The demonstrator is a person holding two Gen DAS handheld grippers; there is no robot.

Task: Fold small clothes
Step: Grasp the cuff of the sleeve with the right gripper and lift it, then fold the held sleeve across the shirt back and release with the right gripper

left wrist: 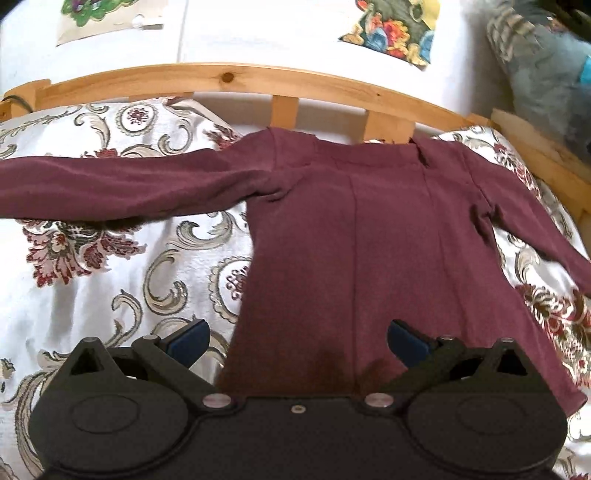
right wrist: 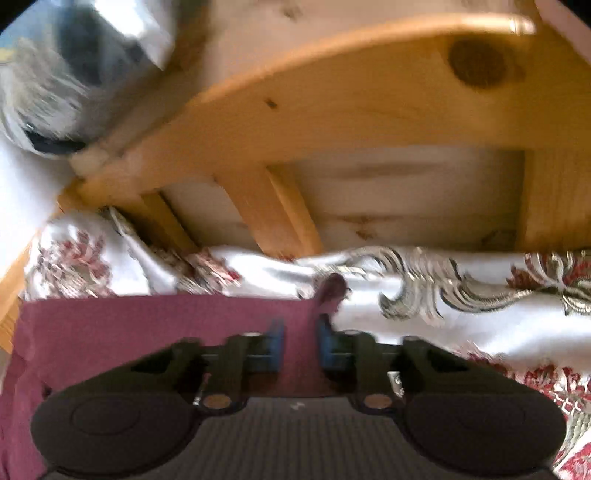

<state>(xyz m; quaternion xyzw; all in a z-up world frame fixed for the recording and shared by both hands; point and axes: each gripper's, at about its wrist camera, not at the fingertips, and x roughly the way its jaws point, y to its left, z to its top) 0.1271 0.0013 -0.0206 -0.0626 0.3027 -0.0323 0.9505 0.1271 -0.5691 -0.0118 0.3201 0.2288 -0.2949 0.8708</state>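
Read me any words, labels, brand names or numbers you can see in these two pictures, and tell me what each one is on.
None: no readable text in either view.
Maroon shirt: no tag or print showing.
Floral bedcover: pattern only, no letters.
Two colourful pictures on the wall: artwork only, no lettering legible.
Wooden bed frame: bare wood.
Right wrist view is blurred; nothing there reads as text.
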